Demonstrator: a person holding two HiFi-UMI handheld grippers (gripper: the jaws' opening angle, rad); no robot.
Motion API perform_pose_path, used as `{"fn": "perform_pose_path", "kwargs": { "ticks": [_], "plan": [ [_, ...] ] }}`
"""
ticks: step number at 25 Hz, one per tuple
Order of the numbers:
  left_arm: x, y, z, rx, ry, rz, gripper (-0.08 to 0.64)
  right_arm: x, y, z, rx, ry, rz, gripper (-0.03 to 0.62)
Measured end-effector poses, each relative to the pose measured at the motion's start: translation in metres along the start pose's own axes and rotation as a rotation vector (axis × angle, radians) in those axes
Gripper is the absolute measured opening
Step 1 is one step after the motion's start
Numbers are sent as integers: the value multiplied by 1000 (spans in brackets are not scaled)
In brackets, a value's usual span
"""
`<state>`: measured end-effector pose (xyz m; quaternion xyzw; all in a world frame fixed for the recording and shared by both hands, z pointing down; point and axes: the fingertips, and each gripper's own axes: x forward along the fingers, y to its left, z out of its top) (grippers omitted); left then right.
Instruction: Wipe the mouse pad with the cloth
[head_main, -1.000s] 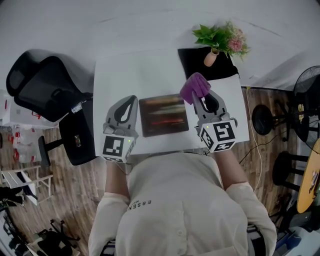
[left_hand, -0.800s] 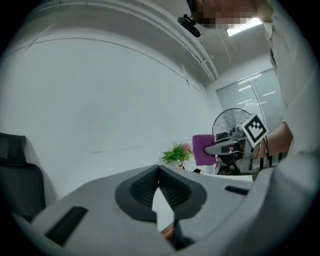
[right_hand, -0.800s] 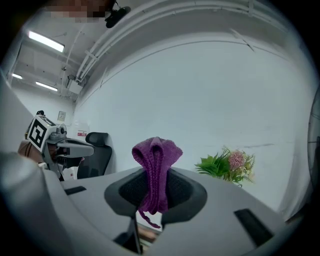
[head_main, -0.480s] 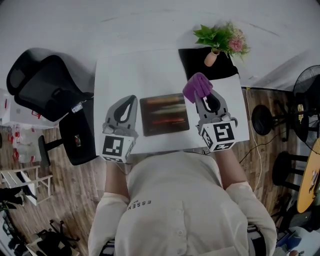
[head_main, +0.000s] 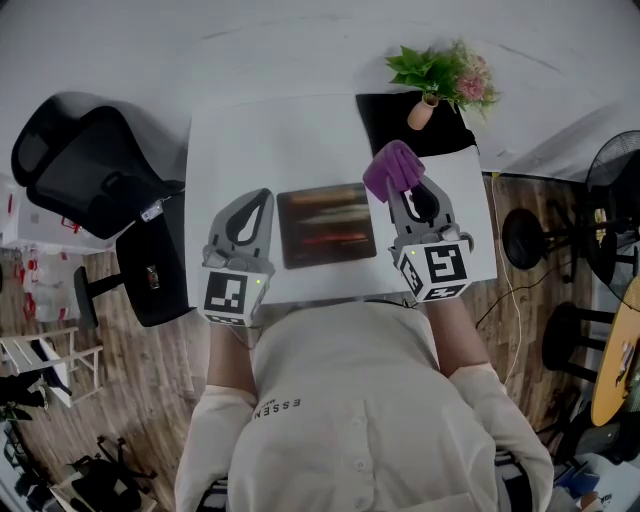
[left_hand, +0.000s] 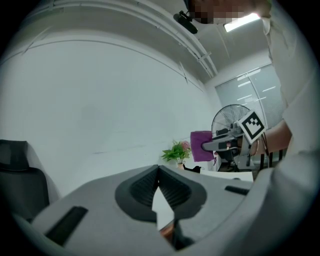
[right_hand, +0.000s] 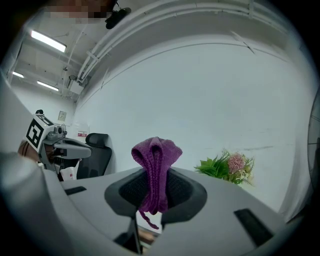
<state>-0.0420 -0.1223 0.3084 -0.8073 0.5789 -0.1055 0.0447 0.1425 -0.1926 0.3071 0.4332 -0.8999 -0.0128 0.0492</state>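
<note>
The right gripper (head_main: 402, 190) pinched the bunched purple cloth (head_main: 391, 168) between its jaws, at the upper right corner of the mouse pad (head_main: 325, 226), which lay mid-frame on the white table (head_main: 280, 140). The left gripper (head_main: 258, 205), its jaws pressed together on nothing, sat just left of the pad.

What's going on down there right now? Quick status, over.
Right gripper shut on purple cloth, by far right corner of mouse pad. Left gripper shut, empty, left of pad. Nothing on pad.
</note>
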Motion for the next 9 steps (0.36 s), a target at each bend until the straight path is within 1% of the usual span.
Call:
{"fn": "perform_pose_path", "kwargs": {
  "ticks": [2,9],
  "plan": [
    [0,-1,-1,16,0,-2,3,0,1,1,-1,-4,3,86],
    [0,1,-1,18,5,9,2,-2,0,2,18,-12,-1,87]
  ]
}}
